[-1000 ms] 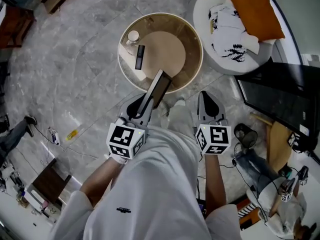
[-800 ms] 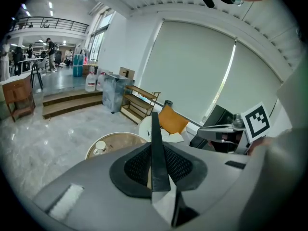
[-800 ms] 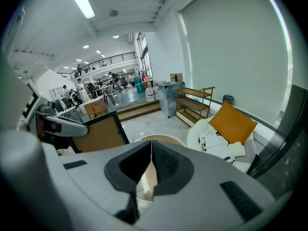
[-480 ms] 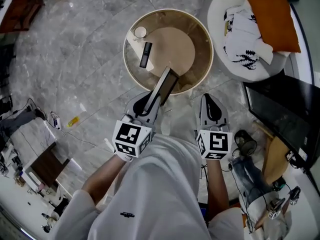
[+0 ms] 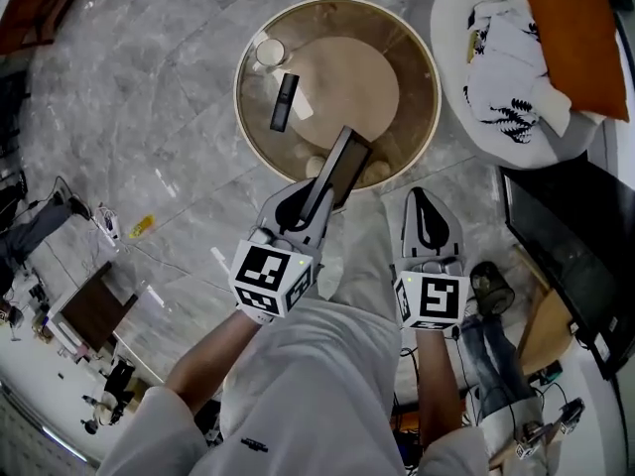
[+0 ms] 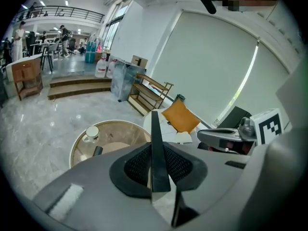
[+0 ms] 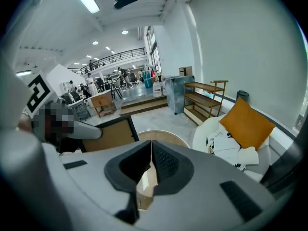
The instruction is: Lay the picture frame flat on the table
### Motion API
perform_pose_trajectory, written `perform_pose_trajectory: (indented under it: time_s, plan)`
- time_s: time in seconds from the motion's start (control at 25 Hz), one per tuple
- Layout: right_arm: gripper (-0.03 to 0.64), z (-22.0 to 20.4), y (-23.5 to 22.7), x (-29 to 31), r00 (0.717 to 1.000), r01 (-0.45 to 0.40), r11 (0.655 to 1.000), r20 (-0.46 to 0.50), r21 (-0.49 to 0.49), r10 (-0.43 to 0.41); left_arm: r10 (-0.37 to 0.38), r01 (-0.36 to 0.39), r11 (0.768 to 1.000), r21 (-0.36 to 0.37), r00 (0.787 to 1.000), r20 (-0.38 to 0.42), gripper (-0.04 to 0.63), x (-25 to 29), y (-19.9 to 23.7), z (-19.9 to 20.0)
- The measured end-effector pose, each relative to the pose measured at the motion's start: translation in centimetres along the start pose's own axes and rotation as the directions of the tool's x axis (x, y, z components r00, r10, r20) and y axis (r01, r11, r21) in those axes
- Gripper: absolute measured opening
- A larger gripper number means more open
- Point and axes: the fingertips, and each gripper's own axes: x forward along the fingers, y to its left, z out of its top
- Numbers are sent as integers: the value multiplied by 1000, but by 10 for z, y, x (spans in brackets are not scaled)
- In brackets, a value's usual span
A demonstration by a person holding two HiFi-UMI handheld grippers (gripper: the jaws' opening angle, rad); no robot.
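The picture frame [image 5: 338, 170] is a dark, thin rectangle, and my left gripper [image 5: 310, 194] is shut on its lower end. It tilts up and forward over the near rim of the round glass table [image 5: 418, 56]. In the left gripper view the picture frame [image 6: 155, 150] shows edge-on, clamped between the pads of the left gripper [image 6: 155, 170], with the table [image 6: 122, 130] beyond. My right gripper [image 5: 426, 204] hangs beside it above the floor, shut and empty. In the right gripper view the right gripper [image 7: 149, 147] has its jaws touching, and the frame's brown back [image 7: 108, 134] stands to its left.
On the table lie a white cup [image 5: 268, 52] and a black remote [image 5: 284, 102], at its far left. A white armchair [image 5: 466, 117] with an orange cushion [image 5: 577, 33] stands at the right. A black flat panel [image 5: 575, 236] leans below it. Cables lie on the marble floor.
My left gripper has carried the frame forward, so its top now reaches over the table's near rim. The right gripper moved forward alongside it, still shut.
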Motion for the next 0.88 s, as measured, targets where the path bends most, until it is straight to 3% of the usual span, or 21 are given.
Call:
perform_pose_trajectory:
  time_s: [0.48,0.88]
  plan:
    - [6,-41,-18,70,1000,-22,999,-19,28,23,32,-33,997,-65,999,-15,66,94,37,-33]
    - [6,-74,-32,105,999,-17,999,-46,43,19,27,-23,992,-125,999,30,66,152,58,-42]
